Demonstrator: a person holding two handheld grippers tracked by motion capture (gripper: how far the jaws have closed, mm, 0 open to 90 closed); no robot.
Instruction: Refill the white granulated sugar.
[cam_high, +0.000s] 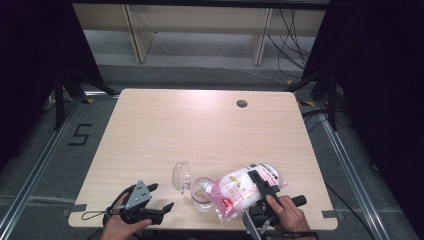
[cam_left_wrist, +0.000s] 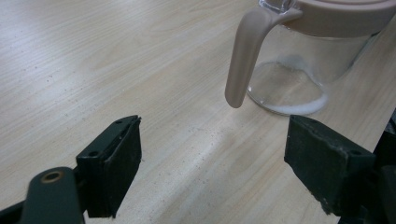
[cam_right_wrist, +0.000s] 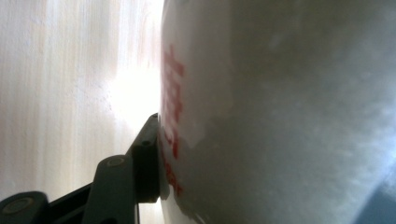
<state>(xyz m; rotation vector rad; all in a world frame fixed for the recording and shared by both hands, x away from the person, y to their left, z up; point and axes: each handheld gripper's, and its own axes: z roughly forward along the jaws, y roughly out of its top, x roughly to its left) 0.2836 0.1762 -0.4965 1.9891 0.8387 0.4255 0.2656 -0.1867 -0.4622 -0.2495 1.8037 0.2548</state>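
Right fingers (cam_high: 263, 186) clamped on tilted refill bag (cam_high: 240, 192), spout over open jar (cam_high: 202, 196) for pouring | left fingers (cam_high: 161, 196) wide, empty, beside jar | near table (cam_high: 200, 125) edge

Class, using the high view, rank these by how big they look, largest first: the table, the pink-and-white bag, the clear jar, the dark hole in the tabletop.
1. table
2. pink-and-white bag, held tilted in the right claw
3. clear jar
4. dark hole
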